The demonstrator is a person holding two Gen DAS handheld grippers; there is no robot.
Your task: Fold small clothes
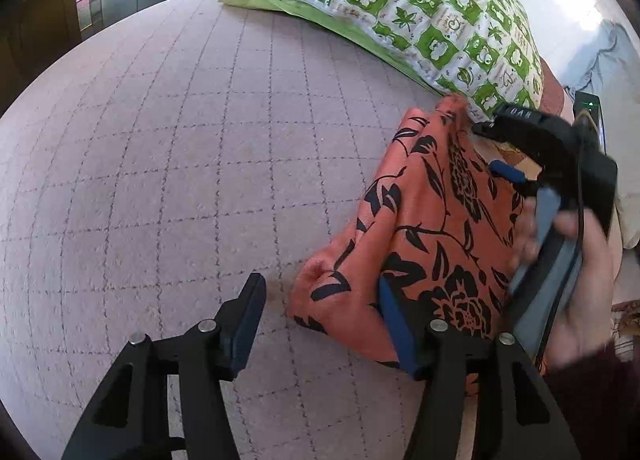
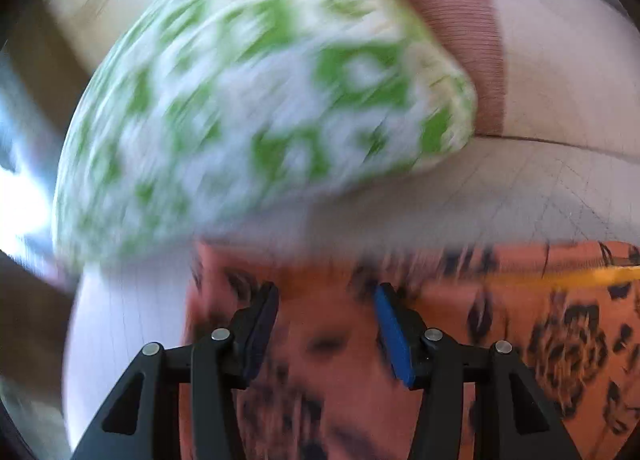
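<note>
The left gripper [image 1: 320, 324] stands with its jaws spread and nothing pinched: its right blue pad lies against the near edge of the orange floral garment [image 1: 432, 228], while its left pad hangs over bare bedcover. The garment lies in a bunched, partly folded heap on the pale quilted bedcover [image 1: 160, 164], its far corner touching the green-and-white patterned pillow [image 1: 400, 8]. To the left of the garment the bedcover runs wide and free out to its rounded edge, giving plenty of room on that side; beyond the garment the pillow closes off the space. The right gripper [image 1: 496, 148] reaches in over the garment's right side, held by a hand [image 1: 576, 260] wrapped around its grey handle, a dark sleeve [image 1: 592, 400] at the wrist. In the right wrist view, heavily smeared by blur, the right gripper [image 2: 326, 324] also shows parted jaws with the garment [image 2: 520, 320] spread below them; whether the pads touch the cloth cannot be told. Past the garment there sit the pillow [image 2: 248, 100] and a reddish-brown ribbed cloth [image 2: 460, 32] beside it.
</note>
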